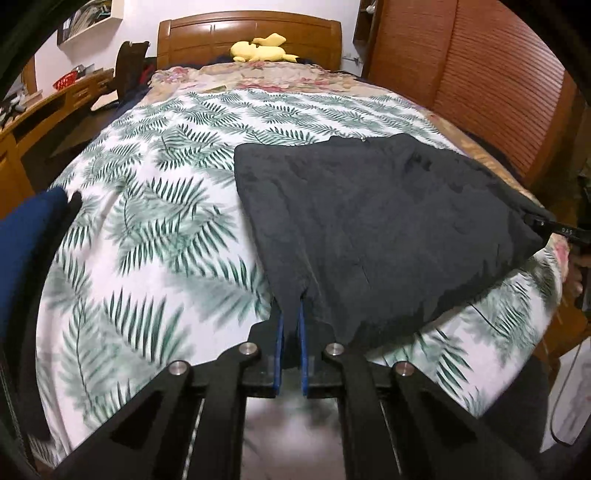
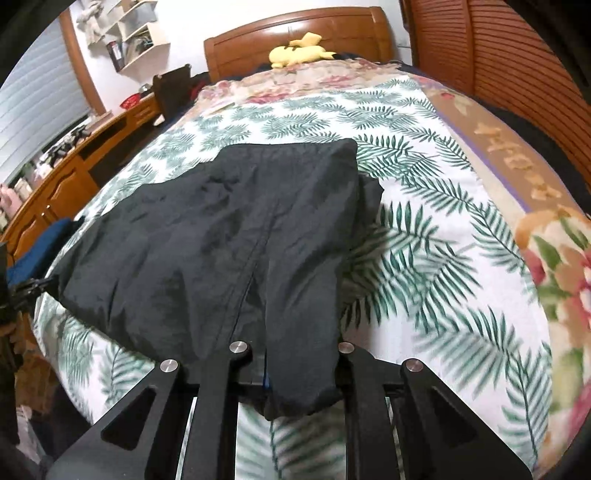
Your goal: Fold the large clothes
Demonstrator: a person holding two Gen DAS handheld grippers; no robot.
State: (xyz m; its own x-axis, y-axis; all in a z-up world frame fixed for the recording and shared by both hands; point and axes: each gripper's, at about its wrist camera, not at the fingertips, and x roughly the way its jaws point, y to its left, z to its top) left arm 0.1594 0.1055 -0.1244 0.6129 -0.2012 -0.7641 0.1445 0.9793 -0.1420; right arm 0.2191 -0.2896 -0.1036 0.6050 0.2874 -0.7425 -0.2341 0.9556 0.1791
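Left wrist view: the left hand-held gripper [image 1: 290,325] pinches a near corner of the black garment [image 1: 369,221], which lies spread over the palm-leaf bedspread [image 1: 155,221]. The right hand-held gripper [image 1: 535,221] grips its far-right corner; white lettering there reads "DAS".

Right wrist view: the right hand-held gripper is clamped on the garment's near edge; brown lettering on the bed's blanket [image 2: 517,173] is unreadable.

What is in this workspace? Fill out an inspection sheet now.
Surface: bed under a leaf-print cover, floral blanket beyond.
Job's things: black garment spread on the cover, near edge lifted.
Clutter: yellow plush toy at the headboard; blue fabric at the left edge.
Grippers: left gripper and right gripper each shut on the garment's near edge.
Cables: nothing seen.
Surroundings: wooden headboard, desk, slatted wardrobe doors.
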